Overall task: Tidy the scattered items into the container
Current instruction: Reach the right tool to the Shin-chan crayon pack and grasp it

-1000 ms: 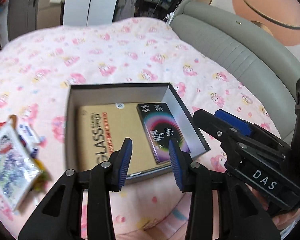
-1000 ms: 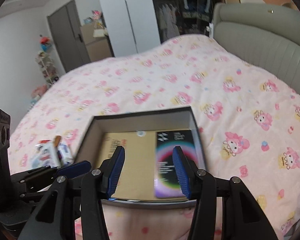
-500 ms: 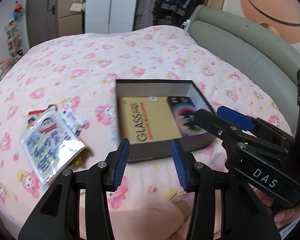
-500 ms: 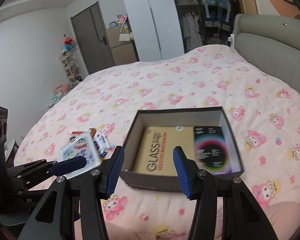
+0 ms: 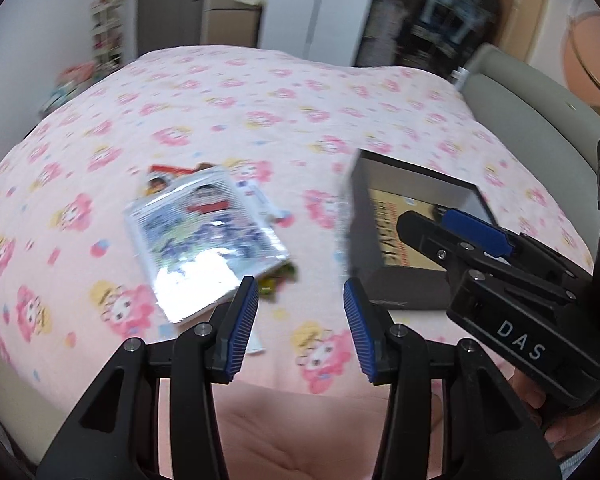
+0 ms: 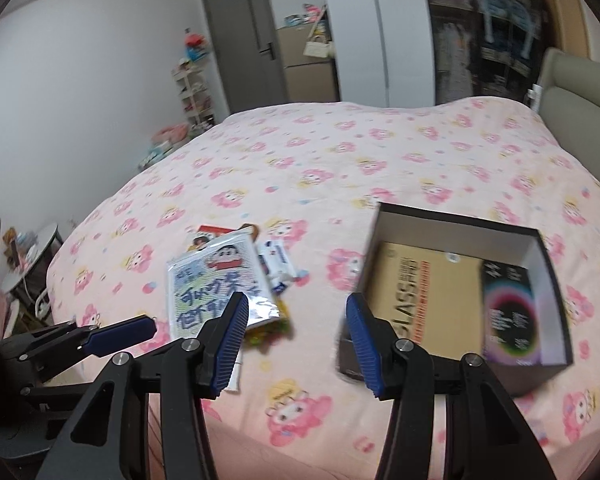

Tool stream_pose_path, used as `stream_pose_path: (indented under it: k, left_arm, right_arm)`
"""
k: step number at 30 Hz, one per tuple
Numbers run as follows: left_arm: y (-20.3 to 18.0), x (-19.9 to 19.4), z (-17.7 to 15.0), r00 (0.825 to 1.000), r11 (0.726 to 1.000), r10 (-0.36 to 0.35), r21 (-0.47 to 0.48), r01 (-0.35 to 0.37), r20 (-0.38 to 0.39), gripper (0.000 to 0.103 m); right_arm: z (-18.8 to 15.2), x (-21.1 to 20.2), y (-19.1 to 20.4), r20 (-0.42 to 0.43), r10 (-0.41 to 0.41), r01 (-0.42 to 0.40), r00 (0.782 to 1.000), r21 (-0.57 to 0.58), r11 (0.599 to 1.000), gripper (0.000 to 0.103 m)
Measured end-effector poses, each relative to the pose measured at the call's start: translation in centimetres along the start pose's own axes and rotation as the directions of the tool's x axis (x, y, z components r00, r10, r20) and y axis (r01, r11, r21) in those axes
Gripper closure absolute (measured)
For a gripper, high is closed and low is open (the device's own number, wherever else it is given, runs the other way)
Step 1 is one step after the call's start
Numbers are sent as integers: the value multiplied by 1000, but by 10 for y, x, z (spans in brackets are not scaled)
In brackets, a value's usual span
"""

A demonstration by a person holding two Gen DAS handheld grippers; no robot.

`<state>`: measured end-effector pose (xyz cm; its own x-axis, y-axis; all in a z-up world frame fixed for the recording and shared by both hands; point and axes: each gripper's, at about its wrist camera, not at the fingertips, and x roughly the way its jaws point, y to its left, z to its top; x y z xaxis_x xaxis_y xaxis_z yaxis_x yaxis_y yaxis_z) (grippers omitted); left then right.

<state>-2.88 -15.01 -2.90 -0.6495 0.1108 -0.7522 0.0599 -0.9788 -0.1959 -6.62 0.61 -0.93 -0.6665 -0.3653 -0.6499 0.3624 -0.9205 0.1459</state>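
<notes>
Both views have swung to the left since half a second ago: the box (image 6: 456,292) that sat straight ahead of the left gripper (image 5: 300,320) now lies off to its right, and the foil packet (image 5: 208,240) has come in from the left edge to sit just ahead of that gripper's left finger (image 5: 242,324). From the right gripper (image 6: 296,340), the packet pile has likewise drifted toward the middle of the view and the box has slid to the right.

Each gripper hangs above the near edge of the pink patterned bedspread (image 6: 340,160), pointing forward and slightly down, with its blue-padded fingers spread wide and nothing between them. The right gripper shows in the left wrist view as a black body lettered DAS, fingers aimed toward the box; part of the hand (image 5: 560,420) holding it peeks out beneath. The left gripper appears at the lower left of the right wrist view, low and level.

On the bedspread the box is open, dark outside and pale inside, with a tan GLASS package (image 6: 424,292) lying flat in it and a black package with a coloured ring (image 6: 508,308) beside that, against the right wall. Left of the box, well apart from it, lies the scattered pile: the shiny cartoon packet on top, a small white and blue pack (image 6: 278,264) touching its right side, a red-edged item (image 6: 206,234) poking out behind, and something yellow-green (image 6: 268,332) under its near corner
</notes>
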Motion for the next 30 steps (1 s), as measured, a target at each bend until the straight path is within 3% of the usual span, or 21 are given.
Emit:
stream_pose_path:
  k: [6,11,13,15,16,19,23,30]
  left_arm:
    - [52,19,0,999,991,46,-125,-49,-26,58]
    - [99,46,6,994,962,72,-259,-90,-78,58]
    - [118,64,7,988,941,101,-311,-134,-120,58]
    - [130,82,9,972,933,170,-290,-211,-161,56]
    - [135,89,10,971,933,164,-294,-210,-172,56]
    - [153,109,14,972,925,122,-331,-185,-202,50]
    - [169,130,13,974,887,70,-434,-160,-216,47]
    - [184,163,8,972,823,76,-537,-186,-220,47]
  right_arm:
    - [12,50,21,-66,8,-13,998,-63,998,56]
    - [28,93,28,-119,2,-15,993,-105,994,56]
    - [34,110,31,-140,-1,-16,990,-121,993,56]
    - [34,130,33,-181,-17,-7,983,-132,991,56]
    - [31,142,34,-214,-32,3,976,-134,991,56]
    - [29,151,41,-198,-18,-17,980,-173,985,56]
    - [25,190,44,-279,-31,-18,960,-171,985,56]
    - [10,242,42,-385,-22,-40,923,-154,987,56]
